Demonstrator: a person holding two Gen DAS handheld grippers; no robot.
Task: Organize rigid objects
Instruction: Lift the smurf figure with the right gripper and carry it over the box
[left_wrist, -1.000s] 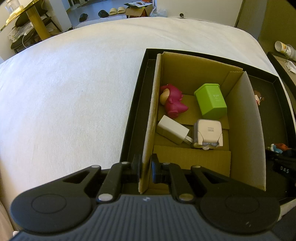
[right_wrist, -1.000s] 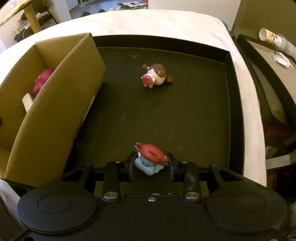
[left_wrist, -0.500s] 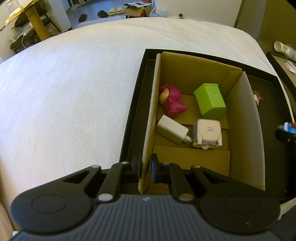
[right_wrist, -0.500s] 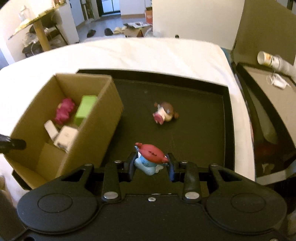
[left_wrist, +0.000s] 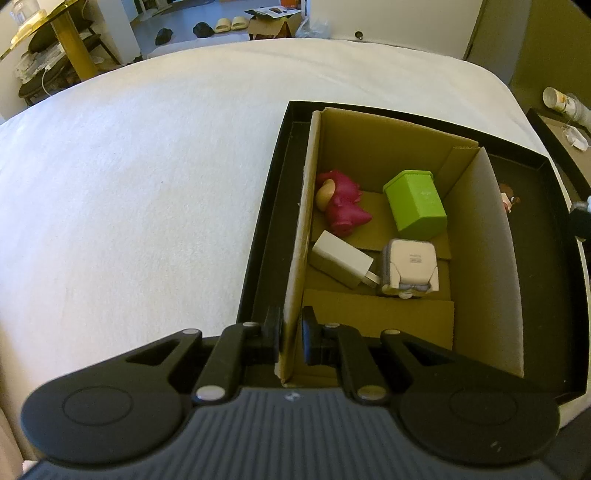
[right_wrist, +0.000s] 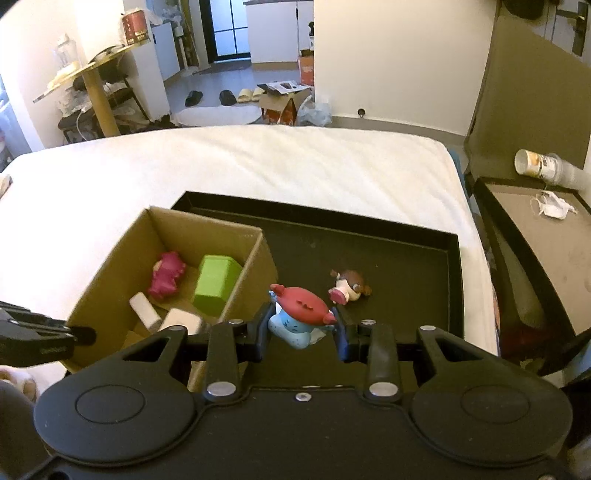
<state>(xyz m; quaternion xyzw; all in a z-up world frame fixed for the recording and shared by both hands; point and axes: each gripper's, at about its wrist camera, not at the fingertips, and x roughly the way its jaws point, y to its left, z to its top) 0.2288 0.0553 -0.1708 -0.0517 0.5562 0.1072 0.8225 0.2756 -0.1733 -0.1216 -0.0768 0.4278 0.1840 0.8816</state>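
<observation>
My left gripper (left_wrist: 291, 334) is shut on the near left wall of the cardboard box (left_wrist: 295, 258), which stands in the black tray (left_wrist: 266, 229). The box holds a pink figure (left_wrist: 341, 206), a green box (left_wrist: 415, 203), a white charger (left_wrist: 341, 264) and a white cube (left_wrist: 410, 267). My right gripper (right_wrist: 301, 326) is shut on a blue figure with a red cap (right_wrist: 299, 314), held above the tray (right_wrist: 406, 258) beside the box (right_wrist: 258, 258). A brown figure (right_wrist: 349, 290) lies on the tray floor; it also shows in the left wrist view (left_wrist: 508, 195).
The tray sits on a white bed (left_wrist: 129, 184). A side table (right_wrist: 535, 240) with a lying cup (right_wrist: 539, 166) and a face mask (right_wrist: 552, 206) stands to the right. The room floor with shoes and a small round table lies beyond the bed.
My right gripper has risen well above the tray with the blue figure in it and now looks down on the box. My left gripper has stayed on the box wall.
</observation>
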